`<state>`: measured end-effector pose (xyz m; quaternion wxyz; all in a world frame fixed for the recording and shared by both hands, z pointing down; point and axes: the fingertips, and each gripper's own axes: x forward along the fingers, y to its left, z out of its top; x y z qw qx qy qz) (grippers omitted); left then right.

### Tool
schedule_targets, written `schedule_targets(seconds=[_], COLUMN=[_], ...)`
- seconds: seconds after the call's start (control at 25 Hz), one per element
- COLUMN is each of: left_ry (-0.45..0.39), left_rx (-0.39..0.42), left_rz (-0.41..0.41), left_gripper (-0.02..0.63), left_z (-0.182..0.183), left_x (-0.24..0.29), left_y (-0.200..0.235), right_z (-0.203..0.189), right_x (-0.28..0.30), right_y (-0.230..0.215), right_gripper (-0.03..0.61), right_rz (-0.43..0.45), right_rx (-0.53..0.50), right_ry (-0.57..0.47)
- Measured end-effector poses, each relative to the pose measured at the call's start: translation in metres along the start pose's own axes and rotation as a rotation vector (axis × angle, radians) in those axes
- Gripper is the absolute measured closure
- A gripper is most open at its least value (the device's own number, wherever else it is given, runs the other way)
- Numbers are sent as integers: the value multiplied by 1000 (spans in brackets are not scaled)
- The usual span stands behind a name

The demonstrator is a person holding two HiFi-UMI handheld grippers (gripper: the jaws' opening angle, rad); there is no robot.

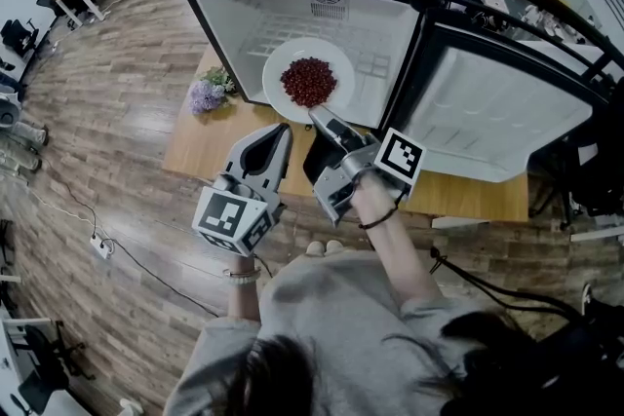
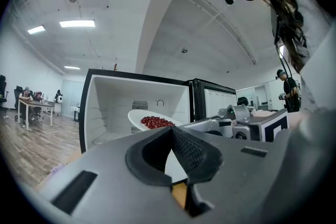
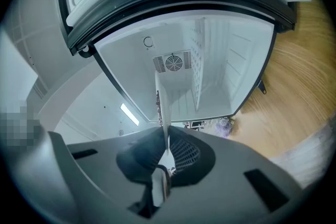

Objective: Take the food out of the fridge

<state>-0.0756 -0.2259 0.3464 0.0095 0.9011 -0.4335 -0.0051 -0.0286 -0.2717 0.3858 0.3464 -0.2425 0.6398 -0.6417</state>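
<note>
Left hand-held gripper [image 1: 282, 132]: clenched on nothing, it hangs above the front edge of the desk [image 1: 200, 151], just beside the right one. It gives the plate no support, so the whole load rests on one grip.
Right hand-held gripper [image 1: 314, 116]: it is grasping the near rim of the white plate [image 1: 276, 78], with the pads pinching only that thin edge. A plate held at one spot on its rim can pivot, sag or slide out of the pads.
Plate: it sits in the open mouth of the fridge, over the middle of the desk, and looks tilted in the left gripper view. I cannot tell whether it is clear of the fridge floor. If it drags there, a snag on the way out could jolt it.
Red food [image 1: 309, 81]: a loose heap of small pieces lies mid-plate. More tilt or a jerk would likely roll them into the fridge or onto the desk.
Purple flowers [image 1: 207, 94]: they lie near the desk's left edge, well apart from the plate, so the risk is small.
Fridge [image 1: 244, 24]: its door is swung open toward the desk's right edge, and a wide swing that way could knock the plate.
</note>
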Motion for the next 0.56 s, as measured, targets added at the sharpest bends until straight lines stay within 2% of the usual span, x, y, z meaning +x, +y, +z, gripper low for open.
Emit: schedule_targets(seconds=[0.56], left_ry=[0], left_rx=[5], left_rz=[-10], left_gripper=[606], left_z=[1], left_x=[2], left_y=[-1], right_z=[-2], right_x=[5], right_y=[1], right_gripper=[555], right_rz=[-3], right_rx=[-2], right_ry=[13])
